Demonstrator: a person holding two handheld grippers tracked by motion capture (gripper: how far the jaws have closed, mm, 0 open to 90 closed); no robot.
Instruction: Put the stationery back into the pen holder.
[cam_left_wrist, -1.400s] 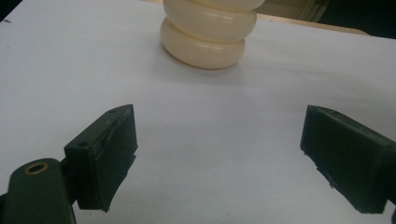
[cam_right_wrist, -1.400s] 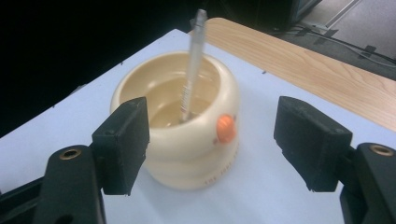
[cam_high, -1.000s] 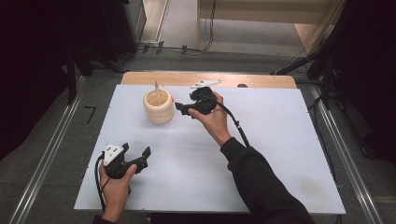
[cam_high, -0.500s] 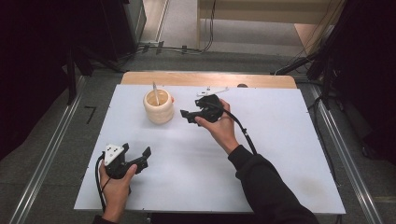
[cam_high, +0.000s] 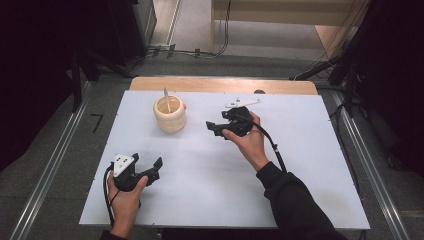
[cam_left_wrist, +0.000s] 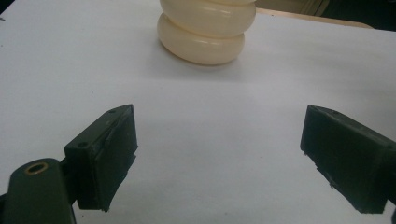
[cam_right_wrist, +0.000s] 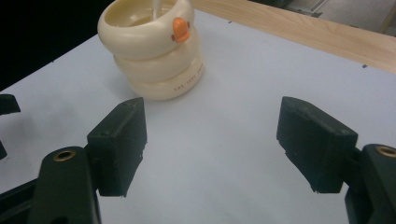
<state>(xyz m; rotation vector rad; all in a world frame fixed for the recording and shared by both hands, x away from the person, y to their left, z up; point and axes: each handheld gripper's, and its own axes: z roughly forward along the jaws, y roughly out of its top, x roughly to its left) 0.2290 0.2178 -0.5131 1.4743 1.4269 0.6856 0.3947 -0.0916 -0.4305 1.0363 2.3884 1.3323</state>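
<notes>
On a white worktop, the left tool rests low at about 8 o'clock, its jaws spread wide and empty. A cream ringed cup with an orange duck beak stands at 11 o'clock, holding a thin stick, perhaps a spoon. Just right of it, apart from it, the right tool hovers spread and empty. To grasp well, approach level, straddling the cup's middle ring, then close gently.

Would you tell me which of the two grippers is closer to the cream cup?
The right gripper: it hangs open just beside the cream cup, while the left gripper sits open near the table's front edge.
</notes>
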